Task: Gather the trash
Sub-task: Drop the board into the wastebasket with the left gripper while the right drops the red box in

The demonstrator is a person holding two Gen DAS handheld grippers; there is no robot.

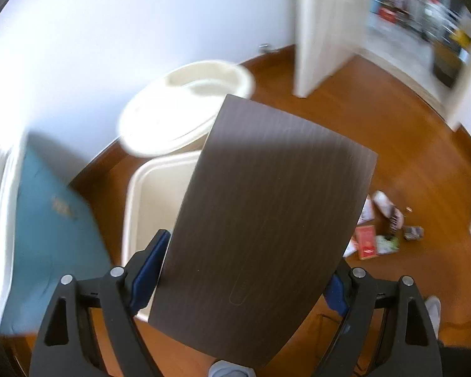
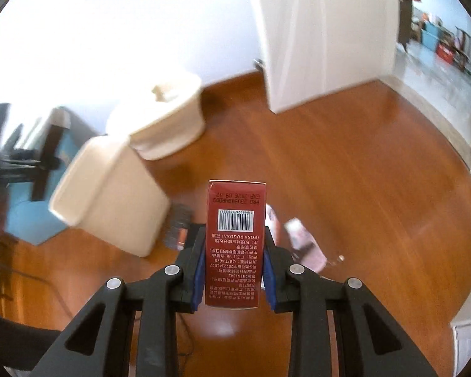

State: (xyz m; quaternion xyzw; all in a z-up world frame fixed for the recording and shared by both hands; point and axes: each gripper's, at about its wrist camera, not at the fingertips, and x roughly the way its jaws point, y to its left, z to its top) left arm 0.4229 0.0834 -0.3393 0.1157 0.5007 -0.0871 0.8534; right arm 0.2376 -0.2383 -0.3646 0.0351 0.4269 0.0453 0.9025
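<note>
My left gripper (image 1: 238,270) is shut on a large flat dark-brown box (image 1: 263,220) and holds it above the open cream trash bin (image 1: 147,188), whose lid (image 1: 179,106) is flipped up. My right gripper (image 2: 234,270) is shut on a red carton (image 2: 234,245) with a barcode, held above the wooden floor to the right of the bin (image 2: 110,194). Loose trash lies on the floor: a red packet (image 1: 365,242), wrappers (image 1: 389,210) and a clear plastic bag (image 2: 304,242).
A blue box (image 1: 50,232) stands left of the bin against the white wall. A white door (image 1: 323,28) stands open onto a further room. A black stand (image 2: 25,157) is at the left. The floor is brown wood (image 2: 361,172).
</note>
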